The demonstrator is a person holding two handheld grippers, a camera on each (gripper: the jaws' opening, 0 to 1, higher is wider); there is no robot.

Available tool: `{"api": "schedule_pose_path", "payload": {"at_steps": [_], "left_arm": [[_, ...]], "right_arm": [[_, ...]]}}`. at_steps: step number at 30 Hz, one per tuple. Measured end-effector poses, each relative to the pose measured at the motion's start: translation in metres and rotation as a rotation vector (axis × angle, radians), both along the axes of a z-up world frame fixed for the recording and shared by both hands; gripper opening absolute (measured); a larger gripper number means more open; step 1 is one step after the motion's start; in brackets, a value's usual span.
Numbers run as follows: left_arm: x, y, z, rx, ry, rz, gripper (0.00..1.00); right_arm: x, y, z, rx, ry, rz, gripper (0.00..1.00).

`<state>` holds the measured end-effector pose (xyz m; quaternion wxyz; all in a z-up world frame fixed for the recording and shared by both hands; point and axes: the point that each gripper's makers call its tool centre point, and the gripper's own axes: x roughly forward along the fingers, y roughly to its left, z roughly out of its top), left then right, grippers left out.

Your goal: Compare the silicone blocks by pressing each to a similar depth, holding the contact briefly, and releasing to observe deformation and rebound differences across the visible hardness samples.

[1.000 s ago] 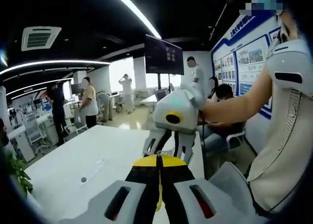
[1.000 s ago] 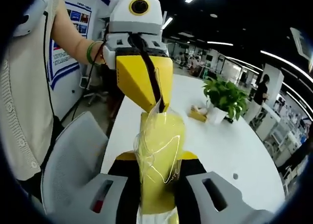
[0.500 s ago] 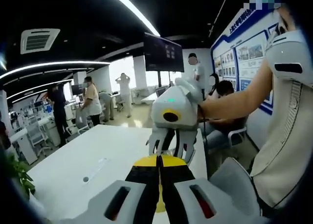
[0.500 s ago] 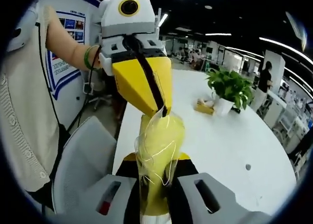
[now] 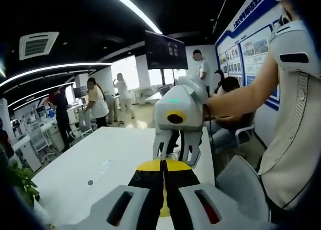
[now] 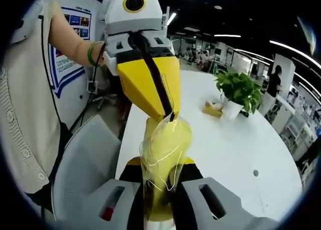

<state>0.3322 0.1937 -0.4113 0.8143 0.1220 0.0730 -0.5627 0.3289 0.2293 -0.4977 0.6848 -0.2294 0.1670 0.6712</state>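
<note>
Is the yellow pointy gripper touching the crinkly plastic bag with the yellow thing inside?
Touching. In the right gripper view, the left gripper's shut yellow tips pinch the top edge of the clear bag, which the right gripper clamps from below.

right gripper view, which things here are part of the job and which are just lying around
Part of the job:
yellow block in clear wrap
right gripper, shut on the block
left gripper, tips shut on the top of the wrap

Just lying about:
potted plant
small yellow box
white table
grey chair
</note>
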Motion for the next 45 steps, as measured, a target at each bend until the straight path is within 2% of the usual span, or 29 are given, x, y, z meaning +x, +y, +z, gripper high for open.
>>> {"api": "schedule_pose_path", "payload": {"at_steps": [3, 5, 7, 8, 10, 17, 24, 32, 39, 45], "left_arm": [[-0.0008, -0.001, -0.0011, 0.008, -0.004, 0.001, 0.0], [-0.0012, -0.0018, -0.0021, 0.017, -0.008, 0.003, 0.0], [-0.0011, -0.0022, -0.0033, 0.027, -0.002, 0.005, 0.0], [-0.0006, -0.002, -0.0055, 0.03, 0.028, 0.018, 0.0], [-0.0007, -0.0023, -0.0055, 0.028, 0.028, 0.015, 0.0], [0.0005, -0.0024, -0.0059, 0.036, 0.02, 0.013, 0.0], [0.002, -0.0023, -0.0042, 0.022, 0.047, 0.017, 0.0], [0.0014, -0.0029, -0.0045, 0.029, 0.045, 0.012, 0.0], [0.0003, -0.0032, -0.0027, 0.019, 0.047, 0.014, 0.0], [-0.0019, -0.0049, -0.0026, 0.02, 0.044, 0.014, 0.0]], "right_arm": [[0.0003, -0.0011, -0.0014, -0.009, 0.01, -0.004, 0.06], [-0.0003, -0.0025, -0.0035, -0.02, 0.041, -0.017, 0.07], [0.0007, -0.0044, -0.0068, -0.044, 0.057, -0.033, 0.08], [0.0012, -0.0054, -0.0093, -0.06, 0.07, -0.047, 0.09], [-0.0005, -0.0054, -0.009, -0.058, 0.077, -0.045, 0.1], [0.0017, -0.0071, -0.0098, -0.059, 0.061, -0.049, 0.11], [0.0041, -0.0085, -0.0088, -0.057, 0.017, -0.036, 0.13], [0.0022, -0.0089, -0.0093, -0.05, 0.032, -0.02, 0.15], [-0.0014, -0.0084, -0.0069, -0.039, 0.069, -0.02, 0.18], [0.0008, -0.0104, -0.0068, -0.048, 0.051, -0.021, 0.19]]}}
